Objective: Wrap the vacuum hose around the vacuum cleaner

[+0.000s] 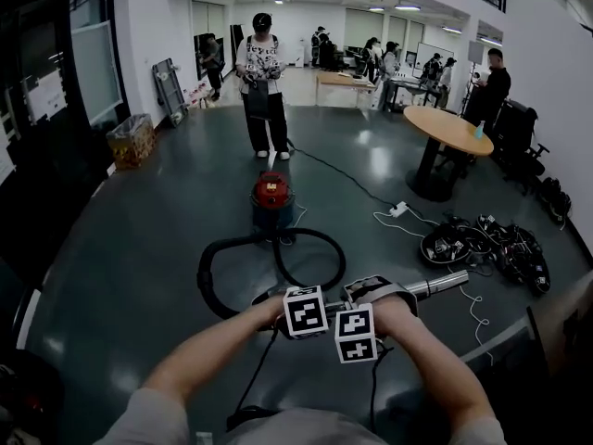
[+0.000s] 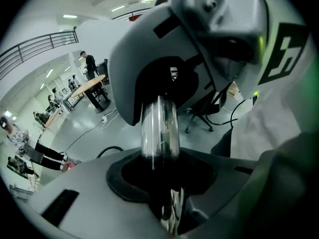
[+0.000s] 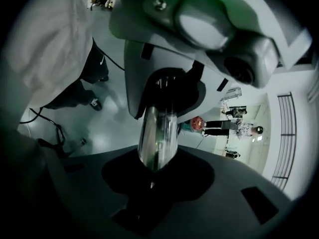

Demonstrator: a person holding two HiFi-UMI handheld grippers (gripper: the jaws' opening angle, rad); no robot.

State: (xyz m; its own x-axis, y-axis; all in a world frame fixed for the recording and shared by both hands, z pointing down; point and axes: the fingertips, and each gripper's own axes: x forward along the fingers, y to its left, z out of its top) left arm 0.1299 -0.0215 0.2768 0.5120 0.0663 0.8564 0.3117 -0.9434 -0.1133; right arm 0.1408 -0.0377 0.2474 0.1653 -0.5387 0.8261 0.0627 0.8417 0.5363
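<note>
- The left gripper (image 2: 159, 133) is clamped on a shiny metal tube (image 1: 443, 286), which sits in the dark pads of both its jaws.
- The right gripper (image 3: 158, 139) grips the same tube just beside it; the tube's free end sticks out to the right.
- A black hose (image 1: 200, 281) lies in loose loops on the floor (image 1: 120, 276), between the grippers and the vacuum cleaner (image 1: 271, 197).
- The vacuum cleaner, red on top and dark below, stands upright on the floor with none of the hose wound around it.
- The floor is dark grey and glossy, with ceiling lights reflected in it.
- A person (image 1: 263, 82) stands just behind the vacuum cleaner.
- A round wooden table (image 1: 447, 130) stands to the right, and a heap of cables (image 1: 482, 244) lies near it beside a white power strip (image 1: 398, 209).
- A box (image 1: 132, 140) sits by the left wall.
</note>
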